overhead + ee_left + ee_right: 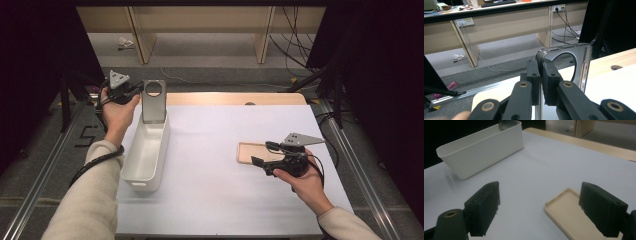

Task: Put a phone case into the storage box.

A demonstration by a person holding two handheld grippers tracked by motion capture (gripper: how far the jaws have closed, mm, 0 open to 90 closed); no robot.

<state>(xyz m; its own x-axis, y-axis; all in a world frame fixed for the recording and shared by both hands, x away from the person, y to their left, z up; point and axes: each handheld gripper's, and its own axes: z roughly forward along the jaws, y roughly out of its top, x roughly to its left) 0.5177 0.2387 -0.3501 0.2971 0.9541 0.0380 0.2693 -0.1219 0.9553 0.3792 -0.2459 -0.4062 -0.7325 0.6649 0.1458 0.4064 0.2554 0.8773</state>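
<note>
The left claw [136, 93] pinches the grey case [153, 101] upright over the white bin's [145, 155] far end; lower it straight before releasing. The right claw [261, 154] gapes empty at the beige case [248, 151] on the surface [210, 185].

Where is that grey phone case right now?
In the high view, the grey case stands upright at the far end of the white bin, pinched by the left gripper.

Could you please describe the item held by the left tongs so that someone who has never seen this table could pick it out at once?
Start at the long white plastic bin on the left of the white-covered table. At the bin's far end, a flat dark grey phone case stands upright, pinched by the left tongs. Its large round cutout near the top sets it apart from the beige phone case lying flat by the right tongs.
</note>
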